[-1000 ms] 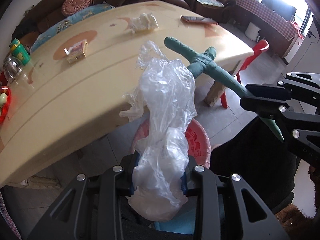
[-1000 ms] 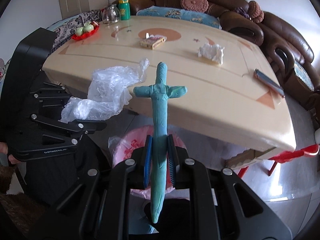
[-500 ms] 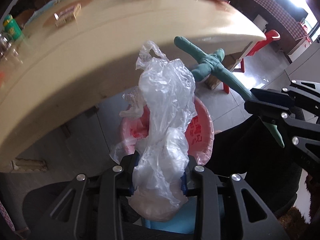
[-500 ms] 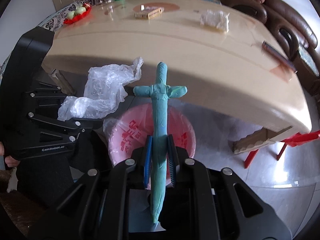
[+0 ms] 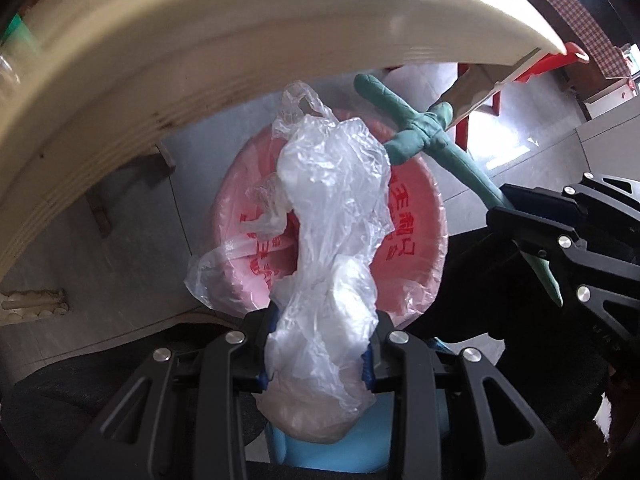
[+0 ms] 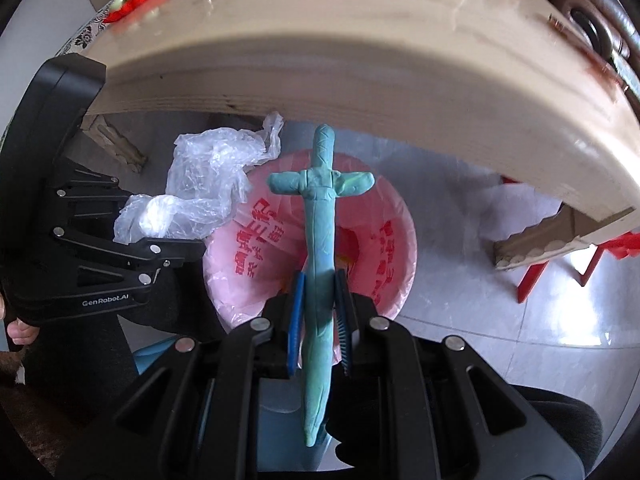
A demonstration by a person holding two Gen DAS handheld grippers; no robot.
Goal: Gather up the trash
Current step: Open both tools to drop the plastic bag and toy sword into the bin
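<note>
Left gripper (image 5: pixel 318 354): clamped on a crumpled clear plastic bag (image 5: pixel 328 240), blue pads pressing it from both sides; pointing down at the floor.
Plastic bag: bunched between the pads, sticking out ahead of the fingers and hanging over the mouth of the bin; in the right wrist view (image 6: pixel 200 184) just beside the bin's left rim.
Right gripper (image 6: pixel 320 312): clamped on a green clay sword (image 6: pixel 320 248), pads close together on the blade.
Clay sword: blade running through the pads, crossguard and grip out in front, pointed tip toward the camera; above the bin opening. In the left wrist view (image 5: pixel 420 140) slanting in from the right, next to the bag.
Bin (image 6: pixel 384 248): round, lined with a pink bag with red print, on the tiled floor directly under both grippers; seen too in the left wrist view (image 5: pixel 416 240).
Table (image 5: pixel 200 40): pale wooden edge arching over the top of both views, above gripper level.
Red stool (image 6: pixel 560 272): on the floor to the right, beyond the bin.
Person's hand (image 6: pixel 20 330): fingertips visible behind the left gripper's body.
</note>
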